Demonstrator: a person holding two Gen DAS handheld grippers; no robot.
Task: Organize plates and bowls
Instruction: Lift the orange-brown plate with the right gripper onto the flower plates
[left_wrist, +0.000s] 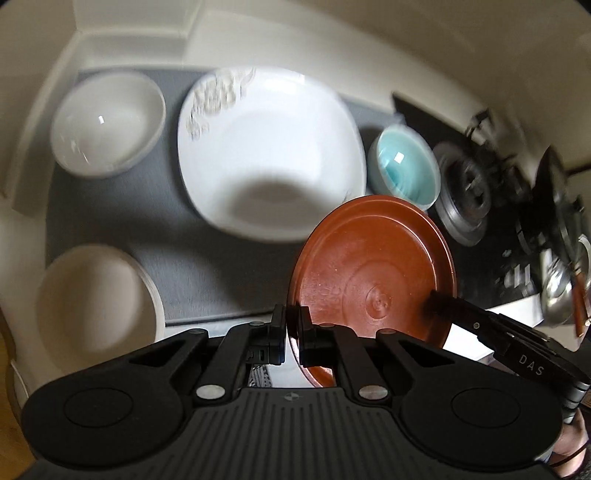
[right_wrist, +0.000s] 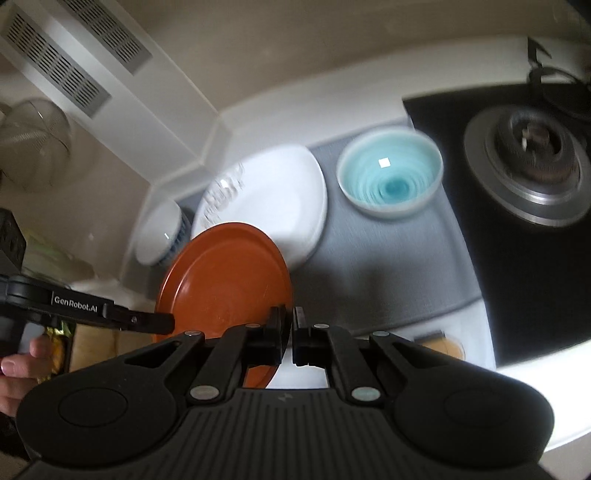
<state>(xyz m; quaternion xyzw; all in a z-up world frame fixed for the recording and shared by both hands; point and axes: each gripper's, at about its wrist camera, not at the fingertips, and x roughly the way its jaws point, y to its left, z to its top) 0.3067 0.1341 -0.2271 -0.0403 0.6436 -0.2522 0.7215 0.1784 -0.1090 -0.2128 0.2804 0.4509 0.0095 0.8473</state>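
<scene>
my left gripper (left_wrist: 293, 325) and right gripper (left_wrist: 436, 306) pinch the brown plate's (left_wrist: 373, 266) rim above the grey mat (left_wrist: 192, 258).

Both grippers are moulded in matte black plastic, with ribbed bodies, round side pads and silver pivot screws. "GenRobot.AI" is printed on the left gripper (right_wrist: 162, 323), and "DAS" on the right gripper (left_wrist: 439, 306).

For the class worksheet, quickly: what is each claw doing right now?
Left claw: shut on the rim of the brown plate.
Right claw: shut on the same plate's opposite rim.
</scene>
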